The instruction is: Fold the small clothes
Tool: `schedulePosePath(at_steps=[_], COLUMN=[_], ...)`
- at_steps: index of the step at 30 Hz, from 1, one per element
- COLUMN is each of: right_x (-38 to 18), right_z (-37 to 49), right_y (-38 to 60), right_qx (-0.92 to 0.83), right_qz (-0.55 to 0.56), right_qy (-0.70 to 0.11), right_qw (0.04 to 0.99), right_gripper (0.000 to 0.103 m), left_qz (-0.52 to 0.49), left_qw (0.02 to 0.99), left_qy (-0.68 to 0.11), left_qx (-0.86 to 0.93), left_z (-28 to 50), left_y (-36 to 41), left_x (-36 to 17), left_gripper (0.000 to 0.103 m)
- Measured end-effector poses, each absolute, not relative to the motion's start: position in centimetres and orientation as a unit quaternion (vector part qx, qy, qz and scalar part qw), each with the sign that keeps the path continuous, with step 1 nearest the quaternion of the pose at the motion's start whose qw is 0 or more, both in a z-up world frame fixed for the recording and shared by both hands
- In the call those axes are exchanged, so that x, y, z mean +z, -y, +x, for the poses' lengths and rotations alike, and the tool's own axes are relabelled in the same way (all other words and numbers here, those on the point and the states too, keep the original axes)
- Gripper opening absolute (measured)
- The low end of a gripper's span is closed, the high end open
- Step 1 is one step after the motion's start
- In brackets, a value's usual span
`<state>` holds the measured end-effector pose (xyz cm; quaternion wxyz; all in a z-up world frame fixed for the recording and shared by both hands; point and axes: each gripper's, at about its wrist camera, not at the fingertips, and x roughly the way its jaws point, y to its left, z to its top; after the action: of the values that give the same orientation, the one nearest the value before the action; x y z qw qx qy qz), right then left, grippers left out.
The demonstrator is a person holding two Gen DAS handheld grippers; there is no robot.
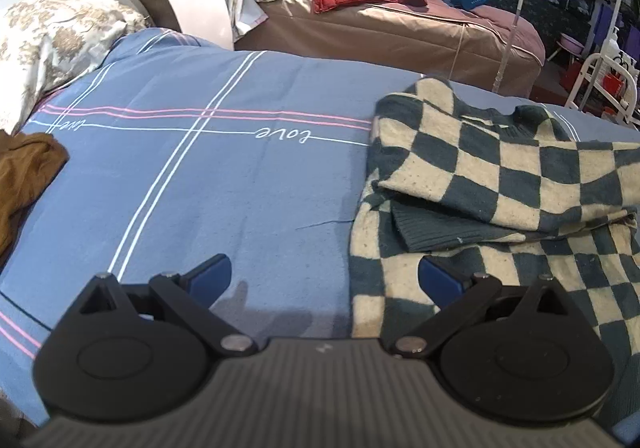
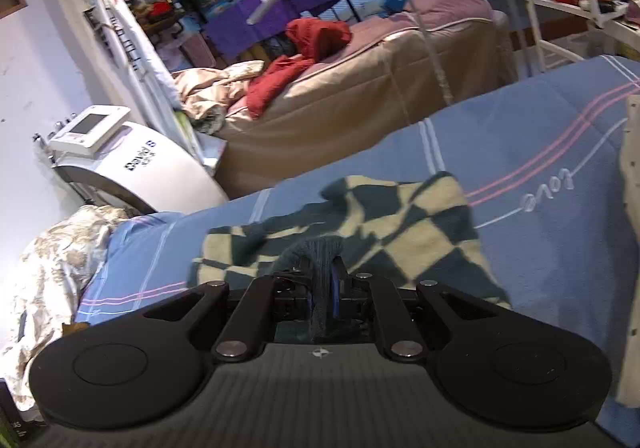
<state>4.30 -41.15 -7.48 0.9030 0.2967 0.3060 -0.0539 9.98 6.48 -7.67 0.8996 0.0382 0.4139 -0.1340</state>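
Jaws shut on sweater [image 2: 360, 216], right view only.

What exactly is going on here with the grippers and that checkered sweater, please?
A person is folding a checkered sweater on a blue bedsheet with two handheld grippers. The right gripper is shut on a dark knit edge of the sweater, lifting that part above the sheet. The left gripper is open, holding nothing, beside the sweater.
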Motion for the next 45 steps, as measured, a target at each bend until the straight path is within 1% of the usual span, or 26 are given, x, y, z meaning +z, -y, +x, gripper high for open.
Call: schedulePosePath(at_steps=[6,10,12,13,14,15,16,17,18,19,20,23,28,32,34,37,41,43,45], right_x=[-10.6,-11.6,-12.8,-13.7,-14.7,-15.5,-15.9,-15.9,-15.7,-15.2,-14.8,-13.3,-12.6,-12.9,-12.9,-12.7,-14.1,-16.0,-17.0], right_z=[6.3,7.3,8.3,8.7,9.0,9.1,8.8,8.1,7.2,6.0,4.8,1.1,-2.3,-2.1,-0.9,2.1,6.8,8.4,8.0], right_y=[42.9,42.5,42.7,43.2,43.7,44.1,44.4,44.7,44.8,44.8,44.6,43.2,39.1,36.7,35.9,35.9,36.8,37.8,38.6], right_qx=[-0.083,-0.11,-0.126,-0.135,-0.142,-0.142,-0.141,-0.145,-0.152,-0.161,-0.169,-0.17,-0.108,-0.078,-0.052,-0.062,-0.086,-0.1,-0.095], right_qz=[0.277,0.192,0.156,0.154,0.162,0.172,0.188,0.203,0.218,0.23,0.236,0.216,0.104,0.054,0.03,0.008,0.002,0.016,0.044], right_qy=[-0.336,-0.333,-0.344,-0.357,-0.374,-0.385,-0.386,-0.377,-0.363,-0.346,-0.332,-0.304,-0.292,-0.29,-0.282,-0.276,-0.318,-0.377,-0.369], right_qw=[0.897,0.917,0.917,0.911,0.902,0.896,0.892,0.892,0.893,0.895,0.897,0.912,0.944,0.952,0.958,0.959,0.944,0.921,0.924], right_gripper=[0.017,0.017,0.019,0.028,0.046,0.053,0.069,0.079,0.084,0.097,0.103,0.103,0.103,0.103,0.103,0.103,0.103,0.103,0.103], left_qz=[0.051,0.051,0.055,0.059,0.061,0.063,0.066,0.07,0.072,0.076,0.08,0.079,0.06,0.088,0.099,0.098,0.101,0.099,0.096], left_qw=[0.897,0.899,0.899,0.898,0.898,0.898,0.896,0.894,0.893,0.893,0.893,0.892,0.898,0.892,0.889,0.885,0.882,0.883,0.882], left_qy=[-0.411,-0.412,-0.413,-0.415,-0.415,-0.415,-0.418,-0.421,-0.422,-0.422,-0.423,-0.425,-0.414,-0.419,-0.421,-0.428,-0.433,-0.434,-0.437], left_qx=[-0.152,-0.139,-0.136,-0.136,-0.135,-0.136,-0.136,-0.137,-0.137,-0.137,-0.136,-0.133,-0.136,-0.147,-0.15,-0.152,-0.154,-0.152,-0.147], left_z=[11.2,12.2,12.7,12.8,13.0,13.1,13.1,13.0,12.9,12.6,12.2,11.1,9.3,8.2,7.8,7.7,7.6,7.5,7.6], left_y=[-3.3,-2.3,-1.9,-1.6,-1.2,-0.9,-0.6,-0.4,-0.2,-0.1,-0.1,-0.3,-1.0,-0.3,-0.1,-0.1,-0.1,-0.4,-0.9], left_x=[-8.2,-9.1,-9.6,-9.8,-10.0,-10.4,-10.7,-11.1,-11.4,-11.7,-12.1,-12.7,-12.6,-12.9,-13.1,-13.3,-13.2,-13.1,-13.2], left_gripper=[0.101,0.101,0.101,0.101,0.102,0.102,0.102,0.102,0.102,0.102,0.102,0.102,0.102,0.102,0.102,0.102,0.102,0.102,0.103])
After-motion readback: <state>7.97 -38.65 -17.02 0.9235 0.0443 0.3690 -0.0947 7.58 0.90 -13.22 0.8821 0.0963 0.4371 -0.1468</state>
